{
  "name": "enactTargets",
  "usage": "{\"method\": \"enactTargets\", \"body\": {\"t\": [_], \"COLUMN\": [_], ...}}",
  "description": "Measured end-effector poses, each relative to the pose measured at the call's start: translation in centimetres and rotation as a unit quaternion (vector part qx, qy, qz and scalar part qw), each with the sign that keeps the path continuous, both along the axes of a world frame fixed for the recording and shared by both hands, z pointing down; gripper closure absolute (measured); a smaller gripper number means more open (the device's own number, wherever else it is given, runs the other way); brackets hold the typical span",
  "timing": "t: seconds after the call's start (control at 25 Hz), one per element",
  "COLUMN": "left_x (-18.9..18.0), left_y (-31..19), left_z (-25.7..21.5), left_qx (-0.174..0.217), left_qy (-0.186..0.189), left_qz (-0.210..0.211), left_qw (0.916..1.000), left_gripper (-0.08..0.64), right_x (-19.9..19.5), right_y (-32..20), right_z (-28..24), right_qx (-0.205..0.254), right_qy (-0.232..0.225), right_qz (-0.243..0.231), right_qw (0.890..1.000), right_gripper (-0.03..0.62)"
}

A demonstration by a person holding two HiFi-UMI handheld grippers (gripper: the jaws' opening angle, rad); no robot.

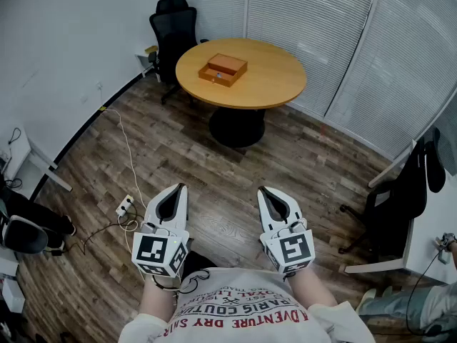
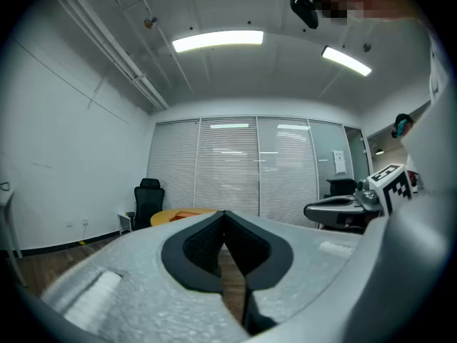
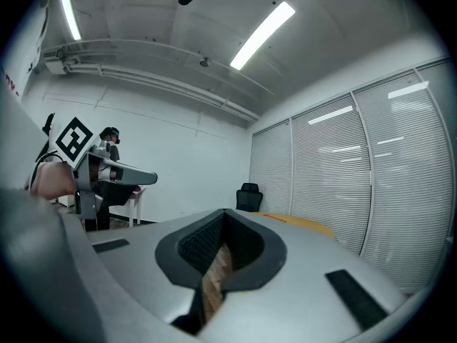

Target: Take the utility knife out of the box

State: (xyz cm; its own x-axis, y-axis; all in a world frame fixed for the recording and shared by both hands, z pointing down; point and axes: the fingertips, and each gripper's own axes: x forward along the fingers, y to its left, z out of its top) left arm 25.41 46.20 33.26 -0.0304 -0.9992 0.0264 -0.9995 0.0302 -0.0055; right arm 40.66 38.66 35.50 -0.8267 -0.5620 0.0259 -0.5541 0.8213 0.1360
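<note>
Can't actually make out the utility knife from here. The wooden box (image 1: pixel 223 69) sits on the round counter (image 1: pixel 271 77) at the far side of the room, well apart from both grippers, with a black office chair (image 1: pixel 173 31) just left of it. The left gripper (image 1: pixel 179 187) and right gripper (image 1: pixel 263 190) are held level and near the person's chest, over the wood floor (image 1: pixel 214 163). Both sets of jaws are clenched together on nothing. Only the head view shows the box. The gripper views catch just a sliver of the counter's edge, plus the ceiling lights (image 2: pixel 218 41).
</note>
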Motion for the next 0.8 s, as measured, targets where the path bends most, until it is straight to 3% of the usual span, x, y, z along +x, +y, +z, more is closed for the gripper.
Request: {"method": "enactTargets", "body": {"t": [0.36, 0.8], "left_x": [0.2, -2.2], "left_y": [-0.7, -2.0], "left_z": [0.1, 1.7], "left_qx": [-0.003, -0.027], "left_qy": [-0.006, 0.004], "left_qz": [0.004, 0.004], "left_qw": [1.0000, 0.9996], "left_gripper": [0.566, 0.566], "right_x": [-0.2, -2.6], "right_y": [-0.6, -2.5], "right_z": [0.1, 1.6], "right_qx": [-0.005, -0.058], "right_qy": [-0.003, -0.031], "right_qz": [-0.003, -0.007], "right_qw": [1.000, 0.998], "right_gripper": [0.584, 0.584]}}
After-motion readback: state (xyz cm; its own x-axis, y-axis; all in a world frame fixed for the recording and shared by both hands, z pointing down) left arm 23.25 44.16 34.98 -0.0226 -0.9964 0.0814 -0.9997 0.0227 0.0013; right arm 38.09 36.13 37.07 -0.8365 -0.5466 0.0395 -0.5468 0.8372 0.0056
